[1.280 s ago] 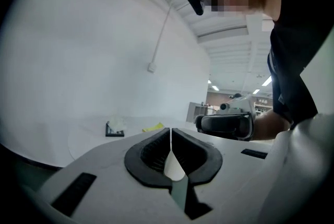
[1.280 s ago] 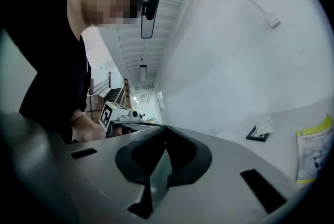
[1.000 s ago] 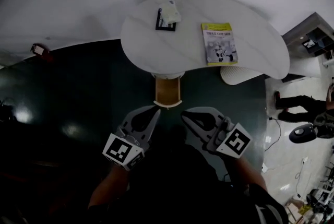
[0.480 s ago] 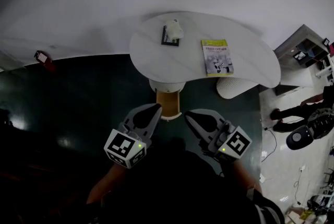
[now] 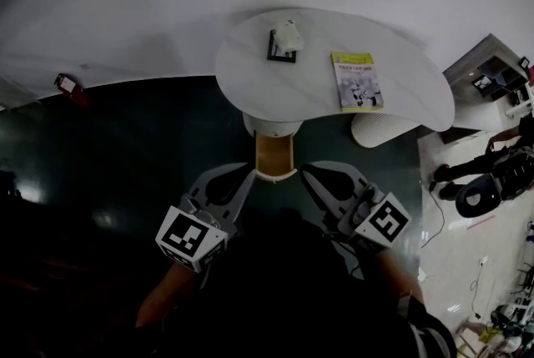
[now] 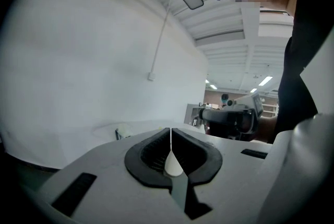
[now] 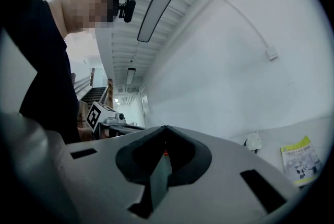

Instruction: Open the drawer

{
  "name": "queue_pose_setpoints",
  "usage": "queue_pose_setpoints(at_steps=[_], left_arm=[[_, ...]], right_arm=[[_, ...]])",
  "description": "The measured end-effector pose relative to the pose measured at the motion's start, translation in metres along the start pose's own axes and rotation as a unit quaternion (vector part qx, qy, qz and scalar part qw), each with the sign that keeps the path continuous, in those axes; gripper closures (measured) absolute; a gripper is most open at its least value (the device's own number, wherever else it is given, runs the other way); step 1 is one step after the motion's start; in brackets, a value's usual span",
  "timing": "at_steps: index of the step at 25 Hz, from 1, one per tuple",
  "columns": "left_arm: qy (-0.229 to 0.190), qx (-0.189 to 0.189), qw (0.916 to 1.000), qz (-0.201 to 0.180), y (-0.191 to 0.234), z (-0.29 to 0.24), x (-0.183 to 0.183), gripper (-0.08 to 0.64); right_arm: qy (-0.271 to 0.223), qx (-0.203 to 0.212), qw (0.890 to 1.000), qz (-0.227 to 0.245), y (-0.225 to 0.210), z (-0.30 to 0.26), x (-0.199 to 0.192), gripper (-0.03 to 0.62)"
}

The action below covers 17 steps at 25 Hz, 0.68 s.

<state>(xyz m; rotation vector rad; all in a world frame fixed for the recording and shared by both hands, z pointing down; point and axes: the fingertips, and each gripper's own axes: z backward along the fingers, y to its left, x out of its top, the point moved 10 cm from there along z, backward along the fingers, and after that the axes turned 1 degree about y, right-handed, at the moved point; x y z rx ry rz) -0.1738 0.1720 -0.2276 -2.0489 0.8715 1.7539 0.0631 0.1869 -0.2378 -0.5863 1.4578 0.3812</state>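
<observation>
A wood-coloured drawer with a white front juts out from under the near edge of the white curved table. My left gripper is shut and empty, its tip just left of the drawer front. On the other side, my right gripper is also shut on nothing, its tip just right of the front. Neither touches the drawer. In the left gripper view the left gripper points up over the table toward the white wall. The right gripper does the same in its own view.
On the table lie a yellow book and a white crumpled object on a small black tray. A white round stool stands at the table's right. A person stands at far right. The floor is dark green.
Both grippers stayed shut. Their tips have spread slightly apart and now flank the drawer front. The head view has shifted a little relative to the table.
</observation>
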Motion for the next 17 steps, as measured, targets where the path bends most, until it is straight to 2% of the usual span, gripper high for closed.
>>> queue_pose_setpoints(at_steps=[6,12,17], left_arm=[[-0.012,0.016,0.9996,0.021,-0.001,-0.012,-0.001,0.54],[-0.016,0.0,0.9999,0.006,-0.019,-0.029,0.002,0.54],[-0.019,0.008,0.9997,0.014,-0.028,-0.036,0.003,0.54]], right_arm=[[0.004,0.007,1.0,-0.008,0.0,0.0,0.005,0.577],[-0.005,0.003,1.0,0.003,-0.009,0.014,0.009,0.577],[-0.009,0.006,1.0,0.006,-0.015,0.024,0.013,0.577]])
